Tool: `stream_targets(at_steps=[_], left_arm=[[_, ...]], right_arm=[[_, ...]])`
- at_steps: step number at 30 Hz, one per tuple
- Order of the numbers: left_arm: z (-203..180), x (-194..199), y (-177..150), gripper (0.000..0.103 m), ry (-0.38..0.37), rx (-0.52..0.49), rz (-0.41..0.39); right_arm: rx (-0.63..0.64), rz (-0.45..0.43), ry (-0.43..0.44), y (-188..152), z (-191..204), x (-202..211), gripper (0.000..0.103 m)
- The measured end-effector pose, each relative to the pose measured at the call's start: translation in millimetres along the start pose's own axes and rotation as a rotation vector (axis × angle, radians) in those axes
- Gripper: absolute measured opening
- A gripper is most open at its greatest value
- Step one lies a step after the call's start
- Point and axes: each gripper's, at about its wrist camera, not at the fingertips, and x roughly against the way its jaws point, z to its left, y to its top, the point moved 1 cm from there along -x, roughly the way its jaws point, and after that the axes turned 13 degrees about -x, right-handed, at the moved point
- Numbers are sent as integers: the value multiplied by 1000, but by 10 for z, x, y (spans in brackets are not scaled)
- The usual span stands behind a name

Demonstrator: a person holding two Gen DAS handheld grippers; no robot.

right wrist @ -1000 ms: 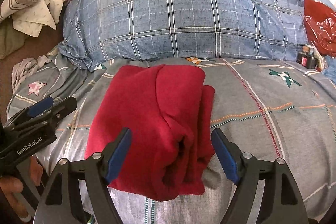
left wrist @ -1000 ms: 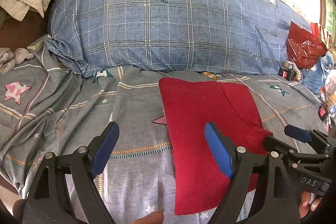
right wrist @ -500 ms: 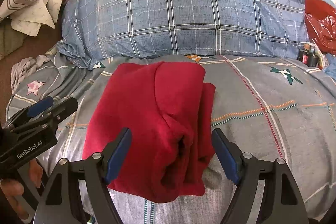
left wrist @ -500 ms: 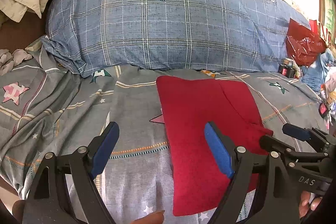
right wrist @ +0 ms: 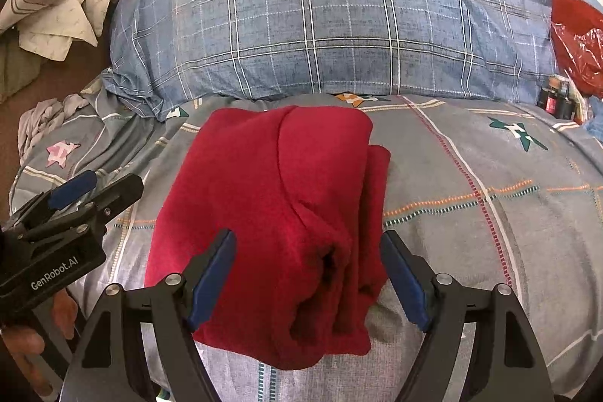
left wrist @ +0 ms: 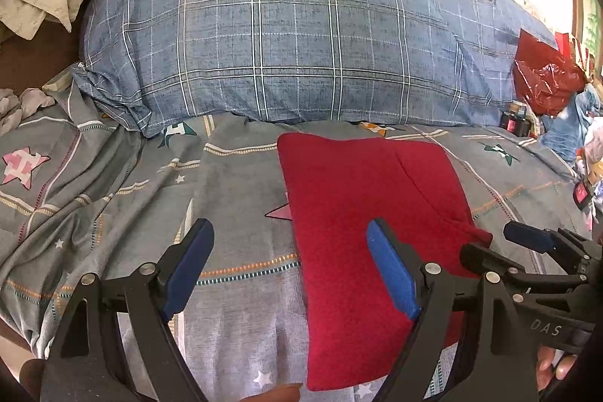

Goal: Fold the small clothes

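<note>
A red fleece garment [left wrist: 361,210] lies folded into a rough rectangle on the grey star-print bedsheet [left wrist: 124,198]; it also shows in the right wrist view [right wrist: 271,206], with bunched layers along its right side. My left gripper [left wrist: 290,262] is open and empty, hovering over the garment's left edge, one finger over the sheet and one over the cloth. My right gripper [right wrist: 307,270] is open and empty, straddling the garment's near right part. Each gripper shows in the other's view: the right gripper [left wrist: 527,243] at the garment's right, the left gripper [right wrist: 75,191] at its left.
A large blue plaid pillow [left wrist: 294,44] lies across the back of the bed. A red plastic bag [left wrist: 542,78] and small bottles [left wrist: 516,123] sit at the far right. Crumpled cloths [right wrist: 56,10] lie at the far left by the bed's edge.
Both grippers stay open over the garment. The views have shifted only slightly; the garment has not visibly moved.
</note>
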Motion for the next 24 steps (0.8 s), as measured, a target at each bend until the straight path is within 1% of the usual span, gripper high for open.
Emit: stream_targets(at_steps=[24], left_arm=[[-31,-80,-28,84,-3,-9,19]], right_arm=[[-5,31,3,-31,-23,-103,80]])
